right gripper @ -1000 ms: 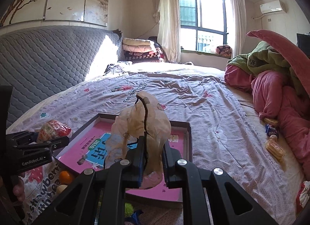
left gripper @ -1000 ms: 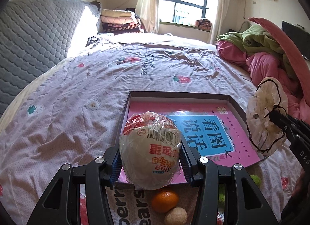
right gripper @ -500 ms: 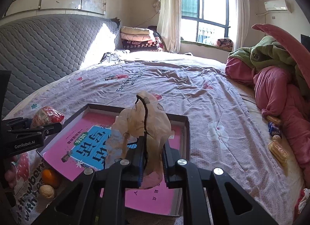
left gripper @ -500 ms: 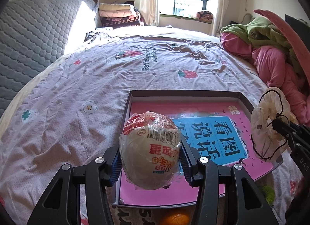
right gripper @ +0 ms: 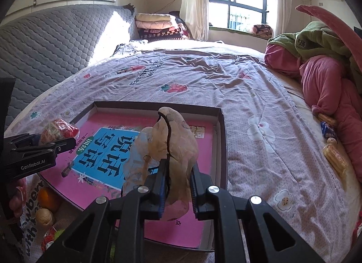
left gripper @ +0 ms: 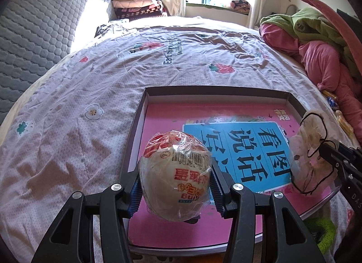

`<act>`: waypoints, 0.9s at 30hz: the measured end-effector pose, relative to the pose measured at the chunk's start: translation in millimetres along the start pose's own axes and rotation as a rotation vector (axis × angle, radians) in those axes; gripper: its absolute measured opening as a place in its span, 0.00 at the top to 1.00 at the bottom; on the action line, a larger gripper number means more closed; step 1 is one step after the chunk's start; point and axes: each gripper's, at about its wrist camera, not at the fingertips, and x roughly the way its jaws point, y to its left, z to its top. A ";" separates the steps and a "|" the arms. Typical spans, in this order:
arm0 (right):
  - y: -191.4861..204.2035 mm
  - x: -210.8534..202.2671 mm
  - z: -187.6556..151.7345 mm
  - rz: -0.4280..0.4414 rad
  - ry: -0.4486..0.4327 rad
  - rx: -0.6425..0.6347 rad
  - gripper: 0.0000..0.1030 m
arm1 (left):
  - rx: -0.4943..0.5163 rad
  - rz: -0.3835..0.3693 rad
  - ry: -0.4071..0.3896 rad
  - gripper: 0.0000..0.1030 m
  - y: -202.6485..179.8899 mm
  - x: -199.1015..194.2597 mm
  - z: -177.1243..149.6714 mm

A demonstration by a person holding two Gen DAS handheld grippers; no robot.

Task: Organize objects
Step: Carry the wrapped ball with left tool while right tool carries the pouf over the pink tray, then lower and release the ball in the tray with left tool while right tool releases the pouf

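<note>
The bed [left gripper: 86, 140] carried a shallow tray [left gripper: 135, 127] lined with a pink book. Over the tray, the left gripper [left gripper: 175, 186] pinched a wrapped round snack [left gripper: 176, 179]. The right gripper [right gripper: 176, 186], jaws starting to part, still pressed a beige hair tie [right gripper: 174, 147].

The wrapped bun [left gripper: 175, 178] between the left claw [left gripper: 175, 191] fingers hides the pink book [left gripper: 226, 127] beneath it. Below the right claw [right gripper: 177, 185], the tray's [right gripper: 222, 138] near rim is covered by the claw's arms. The small snacks [right gripper: 334, 156] far right are too small to identify
</note>
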 end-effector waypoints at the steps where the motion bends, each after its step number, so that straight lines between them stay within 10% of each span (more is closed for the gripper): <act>1: 0.8 0.6 -0.1 -0.001 0.005 -0.003 0.77 | 0.001 -0.001 0.004 0.49 0.2 1.0 -0.8; 27: 3.2 -12.9 5.2 -0.025 -0.044 -0.018 0.41 | 0.011 0.029 0.013 0.42 -1.1 3.2 1.7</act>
